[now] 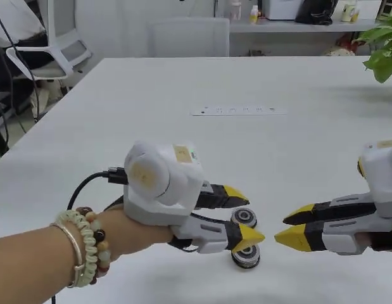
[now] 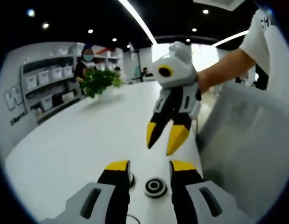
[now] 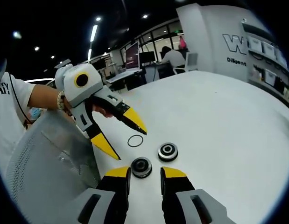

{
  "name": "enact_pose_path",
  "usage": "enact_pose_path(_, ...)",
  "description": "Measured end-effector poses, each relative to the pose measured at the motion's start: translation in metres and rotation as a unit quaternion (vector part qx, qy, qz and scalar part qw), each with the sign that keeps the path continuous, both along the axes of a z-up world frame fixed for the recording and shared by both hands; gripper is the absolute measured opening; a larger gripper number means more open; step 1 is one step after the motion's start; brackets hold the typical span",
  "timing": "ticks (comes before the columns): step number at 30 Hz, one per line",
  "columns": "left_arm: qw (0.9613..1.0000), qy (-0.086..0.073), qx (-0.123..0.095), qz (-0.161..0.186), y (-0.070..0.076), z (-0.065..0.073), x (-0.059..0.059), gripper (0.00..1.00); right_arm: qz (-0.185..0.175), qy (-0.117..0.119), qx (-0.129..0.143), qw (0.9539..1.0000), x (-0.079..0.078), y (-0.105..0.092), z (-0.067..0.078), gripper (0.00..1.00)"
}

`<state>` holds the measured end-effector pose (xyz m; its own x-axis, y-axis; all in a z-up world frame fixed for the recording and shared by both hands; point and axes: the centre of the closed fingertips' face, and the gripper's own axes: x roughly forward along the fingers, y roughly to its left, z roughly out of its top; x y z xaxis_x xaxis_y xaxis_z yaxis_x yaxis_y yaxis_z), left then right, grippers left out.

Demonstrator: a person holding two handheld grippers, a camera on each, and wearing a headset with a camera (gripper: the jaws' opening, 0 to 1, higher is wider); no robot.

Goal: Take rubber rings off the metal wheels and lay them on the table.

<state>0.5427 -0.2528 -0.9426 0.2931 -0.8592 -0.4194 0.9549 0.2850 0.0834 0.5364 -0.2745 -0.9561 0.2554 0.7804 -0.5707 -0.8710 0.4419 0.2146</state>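
Two small metal wheels lie on the white table (image 1: 151, 95), one (image 1: 244, 217) between the jaws of my left gripper (image 1: 245, 215) and one (image 1: 246, 256) just in front of it. The left gripper is open, with nothing held. My right gripper (image 1: 292, 227) points at the wheels from the right, a short way off, also open with nothing between its jaws. In the right gripper view a thin black rubber ring (image 3: 135, 140) lies flat on the table behind the two wheels (image 3: 141, 167) (image 3: 168, 151), by the left gripper (image 3: 127, 140). The left gripper view has one wheel (image 2: 154, 187) between its jaws.
A white power strip (image 1: 239, 111) lies mid-table, well beyond the work. A potted plant (image 1: 382, 47) stands at the far right edge. An office chair (image 1: 50, 44) is off the table's far left corner. A black cable (image 1: 88, 185) trails from the left gripper.
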Motion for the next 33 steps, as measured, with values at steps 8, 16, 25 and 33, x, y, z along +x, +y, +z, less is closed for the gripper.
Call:
enact_pose_path(8, 0.9997, 0.007, 0.022, -0.004, 0.000, -0.024, -0.005, 0.27, 0.006, 0.007, -0.002, 1.0000, 0.001, 0.010, -0.013, 0.23)
enact_pose_path(16, 0.9984, 0.012, 0.054, -0.007, 0.003, -0.044, -0.007, 0.20, 0.033, 0.015, -0.027, 0.9990, -0.004, 0.015, -0.029, 0.22)
enact_pose_path(25, 0.9973, 0.043, 0.059, 0.006, 0.003, -0.058, -0.004, 0.19, 0.054, 0.021, -0.054, 0.9969, -0.008, 0.017, -0.047, 0.22)
enact_pose_path(33, 0.9971, 0.045, 0.061, 0.009, 0.003, -0.061, -0.003, 0.14, 0.065, 0.022, -0.072, 0.9950, -0.005, 0.019, -0.058, 0.22)
